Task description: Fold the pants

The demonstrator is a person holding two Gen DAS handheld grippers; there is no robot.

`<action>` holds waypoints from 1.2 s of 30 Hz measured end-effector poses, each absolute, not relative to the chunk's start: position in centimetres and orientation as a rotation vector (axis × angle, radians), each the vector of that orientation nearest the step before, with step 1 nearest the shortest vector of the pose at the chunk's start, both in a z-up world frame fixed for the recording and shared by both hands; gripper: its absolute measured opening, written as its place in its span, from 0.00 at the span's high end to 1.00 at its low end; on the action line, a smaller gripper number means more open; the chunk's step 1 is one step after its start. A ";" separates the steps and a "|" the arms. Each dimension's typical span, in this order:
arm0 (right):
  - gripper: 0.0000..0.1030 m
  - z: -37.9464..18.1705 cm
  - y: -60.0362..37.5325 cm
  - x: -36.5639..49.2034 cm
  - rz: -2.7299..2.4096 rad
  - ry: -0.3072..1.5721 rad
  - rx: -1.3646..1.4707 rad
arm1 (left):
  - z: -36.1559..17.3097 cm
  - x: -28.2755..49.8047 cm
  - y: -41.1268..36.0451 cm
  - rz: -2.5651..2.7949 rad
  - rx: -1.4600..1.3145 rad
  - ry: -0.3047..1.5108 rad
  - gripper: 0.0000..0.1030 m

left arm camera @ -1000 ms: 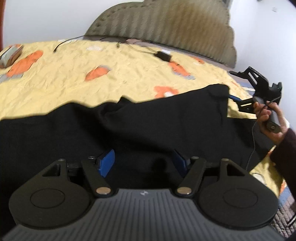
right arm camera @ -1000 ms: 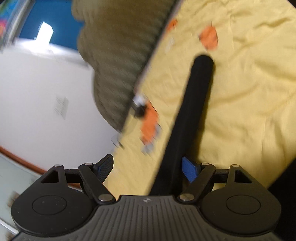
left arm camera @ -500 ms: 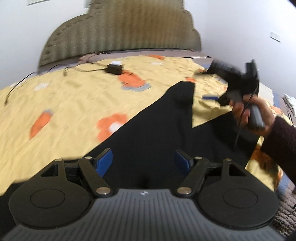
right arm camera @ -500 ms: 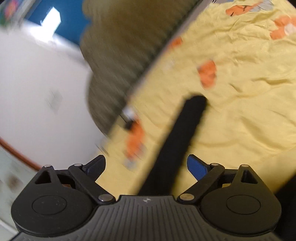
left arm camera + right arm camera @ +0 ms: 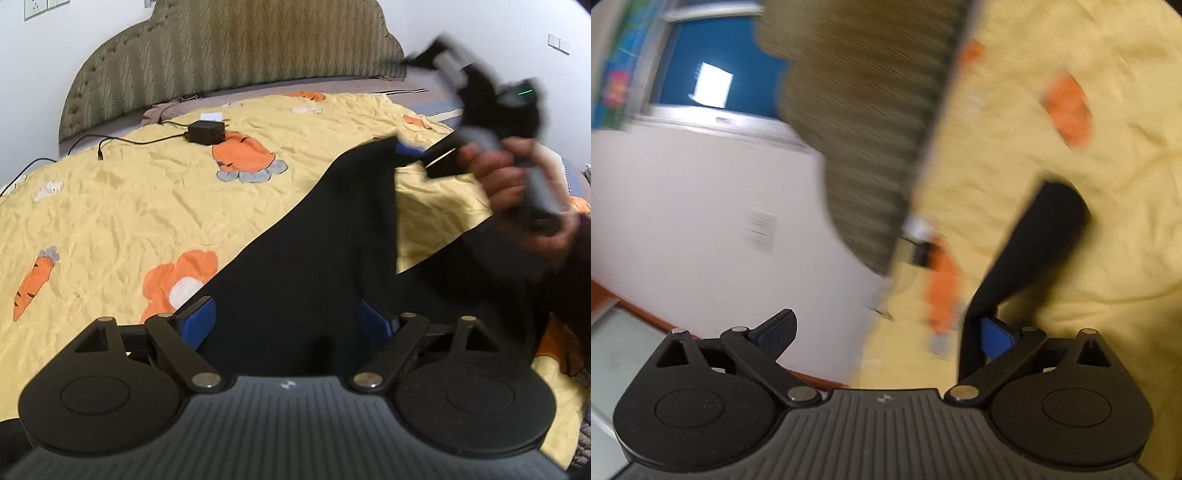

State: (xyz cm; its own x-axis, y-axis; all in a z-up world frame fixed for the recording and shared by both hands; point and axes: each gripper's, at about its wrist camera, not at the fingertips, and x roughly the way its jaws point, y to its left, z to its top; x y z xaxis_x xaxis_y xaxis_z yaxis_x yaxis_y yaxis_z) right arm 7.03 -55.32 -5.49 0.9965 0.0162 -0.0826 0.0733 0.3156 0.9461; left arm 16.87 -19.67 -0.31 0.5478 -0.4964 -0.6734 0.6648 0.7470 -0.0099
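Black pants (image 5: 314,240) stretch across the yellow bedspread, lifted between both grippers. My left gripper (image 5: 284,321) has its blue pads wide apart with the black cloth lying between them. My right gripper (image 5: 410,151) shows blurred in the left wrist view at a far corner of the cloth. In the right wrist view the right gripper (image 5: 886,332) has its jaws wide apart; the pants (image 5: 1027,258) hang against the right pad (image 5: 993,338) only.
The yellow bedspread (image 5: 147,206) with orange carrot prints covers the bed. A black charger (image 5: 205,132) with its cable lies near the green padded headboard (image 5: 229,55). A white wall and a window (image 5: 713,85) lie beyond.
My right gripper has opened wider and swung, so the pants have shifted to its right pad. The left wrist view has turned left and the cloth stretches tauter.
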 end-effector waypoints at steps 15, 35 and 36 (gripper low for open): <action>0.00 -8.1 -54.5 1.7 -0.293 0.284 1.104 | -2.1 17.7 -20.9 -0.754 0.228 0.775 0.16; 0.00 -7.0 -55.2 3.4 -0.357 0.394 1.000 | -4.8 16.6 -20.8 -0.761 0.277 0.719 0.07; 0.00 -7.0 -55.3 3.4 -0.350 0.387 1.000 | -4.8 16.6 -20.8 -0.761 0.277 0.720 0.07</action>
